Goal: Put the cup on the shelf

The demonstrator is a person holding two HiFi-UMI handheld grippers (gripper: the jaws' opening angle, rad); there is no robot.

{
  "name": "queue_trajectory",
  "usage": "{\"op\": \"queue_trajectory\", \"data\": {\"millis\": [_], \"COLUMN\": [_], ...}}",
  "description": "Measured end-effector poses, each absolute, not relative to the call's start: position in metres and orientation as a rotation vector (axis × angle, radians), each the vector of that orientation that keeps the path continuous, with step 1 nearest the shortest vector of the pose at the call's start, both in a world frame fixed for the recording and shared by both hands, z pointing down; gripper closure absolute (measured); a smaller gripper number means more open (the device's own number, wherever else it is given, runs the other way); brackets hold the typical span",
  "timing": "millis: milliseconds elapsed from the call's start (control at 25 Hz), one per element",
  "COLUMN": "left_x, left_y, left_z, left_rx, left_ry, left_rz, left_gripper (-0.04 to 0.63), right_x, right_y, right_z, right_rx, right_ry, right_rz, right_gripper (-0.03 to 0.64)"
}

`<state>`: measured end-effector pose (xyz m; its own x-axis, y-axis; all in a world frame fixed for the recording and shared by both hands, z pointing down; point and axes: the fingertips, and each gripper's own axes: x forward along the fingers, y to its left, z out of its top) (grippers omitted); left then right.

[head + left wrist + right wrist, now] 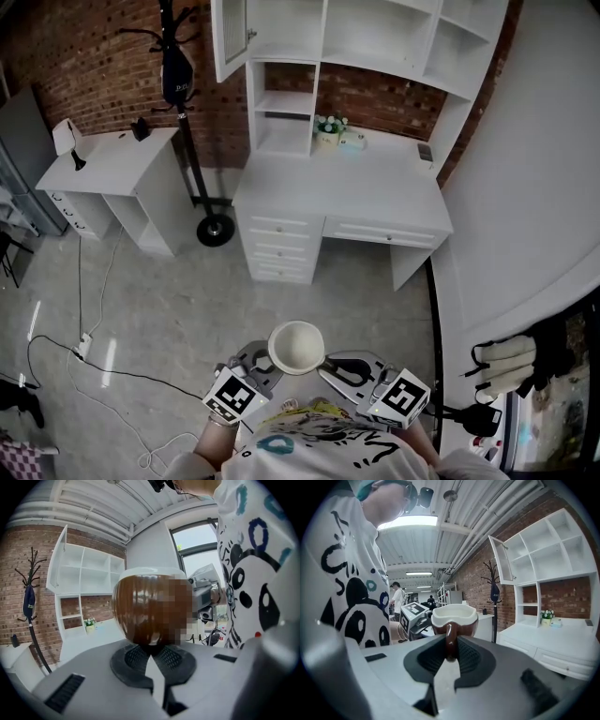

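Cup (296, 347), glossy ceramic, slippery, breakable: we clamp handle (449, 634) in right hand-held gripper (449, 656); left hand-held gripper (151, 649) pinches base.

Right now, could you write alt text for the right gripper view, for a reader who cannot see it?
The right gripper holds a brown cup, white inside, upright by its handle. Behind, at the right, a white desk with open shelves stands against a brick wall.
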<state>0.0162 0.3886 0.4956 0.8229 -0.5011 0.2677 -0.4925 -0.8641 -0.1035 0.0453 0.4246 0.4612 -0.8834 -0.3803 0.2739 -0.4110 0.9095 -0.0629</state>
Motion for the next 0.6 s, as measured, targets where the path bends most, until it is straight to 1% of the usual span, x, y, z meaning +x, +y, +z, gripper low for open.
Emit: {"op": "queue_trajectory", "data": {"millis": [280, 600], "left_x": [0.005, 0.003], "left_y": [0.363, 0.305], "left_z": [0.503, 0.503], "left_rx": [-2.997, -2.972], "left_ry": [0.825, 0.905], "left_rz": [-0.456, -0.47], "left_gripper": [0.58, 0.58], "right_x": [0.035, 0.032], "right_y": [0.398, 0.338], "right_z": [0.468, 0.466], "right_rx": [0.581, 0.499], "right_ry": [-2.823, -2.855], "right_rz": [0.21, 0.179], "right_gripper": [0.555, 0.555]}}
